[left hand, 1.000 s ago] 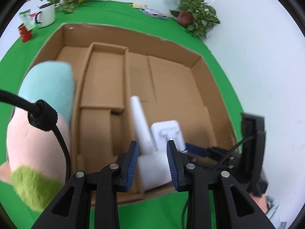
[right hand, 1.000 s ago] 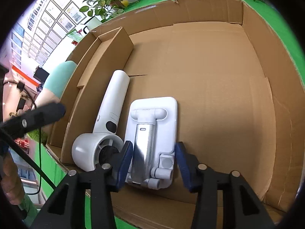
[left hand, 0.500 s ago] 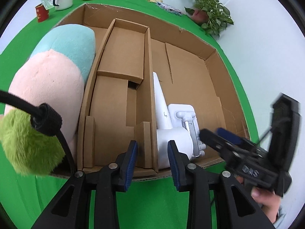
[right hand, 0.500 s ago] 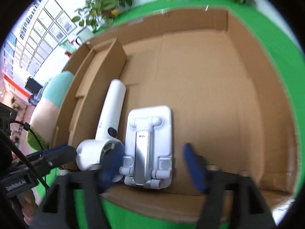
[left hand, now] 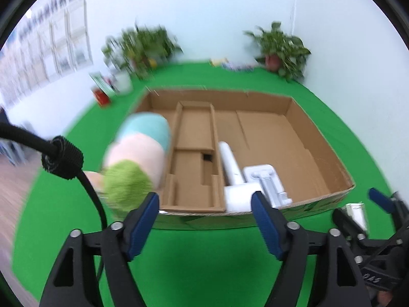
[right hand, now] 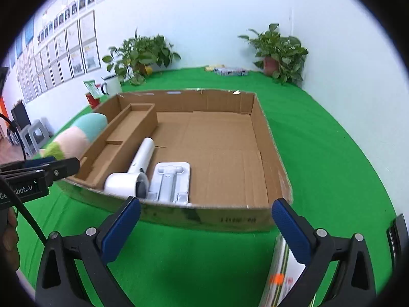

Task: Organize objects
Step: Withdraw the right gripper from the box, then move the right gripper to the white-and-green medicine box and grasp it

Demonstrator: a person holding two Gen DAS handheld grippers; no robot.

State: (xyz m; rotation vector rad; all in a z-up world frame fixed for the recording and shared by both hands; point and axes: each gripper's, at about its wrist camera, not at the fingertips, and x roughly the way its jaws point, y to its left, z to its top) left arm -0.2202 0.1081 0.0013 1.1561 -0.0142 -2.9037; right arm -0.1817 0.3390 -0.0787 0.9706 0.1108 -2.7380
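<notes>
A cardboard box [left hand: 319, 138] [right hand: 263, 133] lies on the green cloth. Inside, by its near wall, a white hair dryer [left hand: 232, 168] [right hand: 138, 168] lies beside a white phone stand [left hand: 268, 179] [right hand: 171, 179]. A pastel plush toy [left hand: 138, 158] [right hand: 76, 138] leans on the box's left outer side. My left gripper [left hand: 204, 220] [right hand: 51, 166] hovers in front of the box, its jaws opening with nothing between them. My right gripper [right hand: 204, 220] [left hand: 358, 209] is also outside the near wall, its jaws opening wide and empty.
A white carton with orange and green print [right hand: 283, 276] lies on the cloth under my right finger. Two potted plants [right hand: 278, 51] [right hand: 140, 53], a white mug [right hand: 110, 84], a red can [right hand: 92, 98] and flat packets [right hand: 230, 71] stand along the back. A cardboard divider insert [left hand: 194, 151] fills the box's left part.
Both grippers have released the hair dryer and the stand, widened, and pulled back and up out of the box to the green cloth in front of it.
</notes>
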